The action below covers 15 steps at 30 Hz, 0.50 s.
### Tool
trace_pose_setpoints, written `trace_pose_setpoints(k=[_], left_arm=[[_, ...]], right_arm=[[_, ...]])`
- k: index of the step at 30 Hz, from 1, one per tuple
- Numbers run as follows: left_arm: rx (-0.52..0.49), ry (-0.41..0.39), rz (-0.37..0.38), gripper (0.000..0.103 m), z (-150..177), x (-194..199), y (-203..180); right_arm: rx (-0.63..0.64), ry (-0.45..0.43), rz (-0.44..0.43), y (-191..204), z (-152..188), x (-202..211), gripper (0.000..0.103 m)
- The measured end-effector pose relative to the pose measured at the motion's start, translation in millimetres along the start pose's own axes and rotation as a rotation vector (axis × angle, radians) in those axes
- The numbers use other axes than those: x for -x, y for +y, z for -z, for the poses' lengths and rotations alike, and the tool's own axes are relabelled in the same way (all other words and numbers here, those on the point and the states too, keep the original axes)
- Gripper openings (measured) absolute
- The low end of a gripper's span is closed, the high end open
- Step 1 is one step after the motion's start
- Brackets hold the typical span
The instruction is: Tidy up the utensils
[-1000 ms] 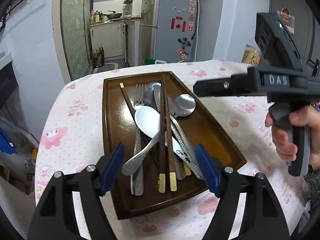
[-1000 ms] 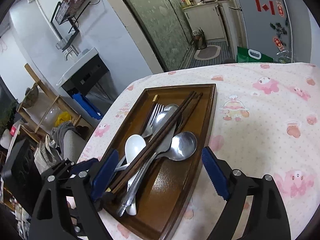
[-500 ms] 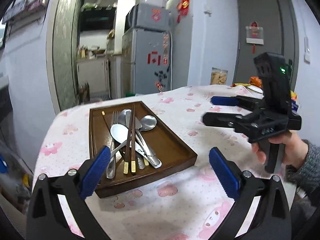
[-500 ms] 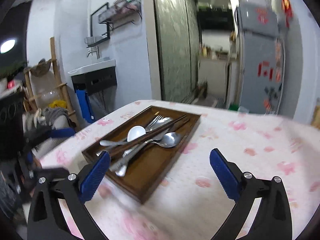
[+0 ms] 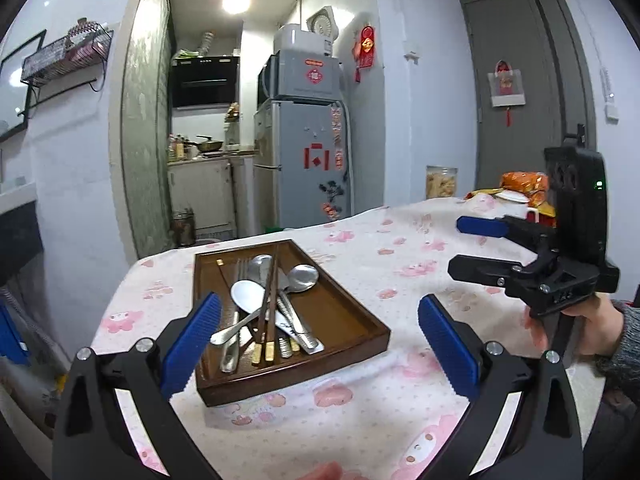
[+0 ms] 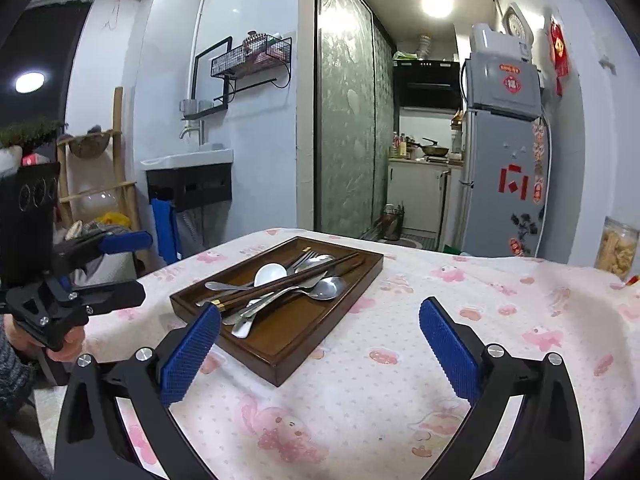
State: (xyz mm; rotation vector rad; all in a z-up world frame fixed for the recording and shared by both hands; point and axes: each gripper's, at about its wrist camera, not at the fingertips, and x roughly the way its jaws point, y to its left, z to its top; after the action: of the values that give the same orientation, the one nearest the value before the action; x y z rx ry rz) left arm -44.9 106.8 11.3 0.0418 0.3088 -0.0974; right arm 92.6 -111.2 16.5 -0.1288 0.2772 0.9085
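Note:
A dark wooden tray [image 5: 348, 320] [image 6: 304, 340] lies on the pink-patterned tablecloth. A loose pile fills it: a white spoon [image 5: 248, 294] [image 6: 270, 273], a steel spoon [image 5: 303, 278] [image 6: 330, 287], a fork [image 6: 306, 258], dark chopsticks with gold ends [image 5: 269, 308] [image 6: 288, 282] and a patterned steel handle [image 5: 296, 326]. My left gripper [image 5: 318, 340] hangs open in front of the tray's near end, nothing between its blue pads. My right gripper [image 6: 320, 344] is open too, back from the tray's near corner. In each wrist view the other gripper shows at the side, held in a hand [image 5: 576, 332] [image 6: 64, 340].
The table's left edge [image 5: 116, 304] drops off beside the tray. A jar of snacks [image 5: 441, 182] [image 6: 616, 248] and an orange packet [image 5: 524, 184] stand at the far right end. Behind are a fridge [image 5: 308, 160] and a kitchen doorway.
Both grippers pulled back from over the tray and tilted up toward level, so the tray looks smaller and farther. Their jaws opened wider. The utensils have not moved.

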Motion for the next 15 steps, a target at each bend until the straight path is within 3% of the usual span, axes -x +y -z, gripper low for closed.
trace_pose_setpoints(k=[8,15], left_arm=[[0.02,0.0,-0.035,0.1,1.7,2.2,4.6],[0.013,0.0,-0.018,0.1,2.2,1.4,4.3]], right_arm=[[-0.01,-0.003,0.027,-0.8,1.8,1.8,0.1],[-0.01,-0.003,0.027,-1.7,1.9,1.7,0.1]])
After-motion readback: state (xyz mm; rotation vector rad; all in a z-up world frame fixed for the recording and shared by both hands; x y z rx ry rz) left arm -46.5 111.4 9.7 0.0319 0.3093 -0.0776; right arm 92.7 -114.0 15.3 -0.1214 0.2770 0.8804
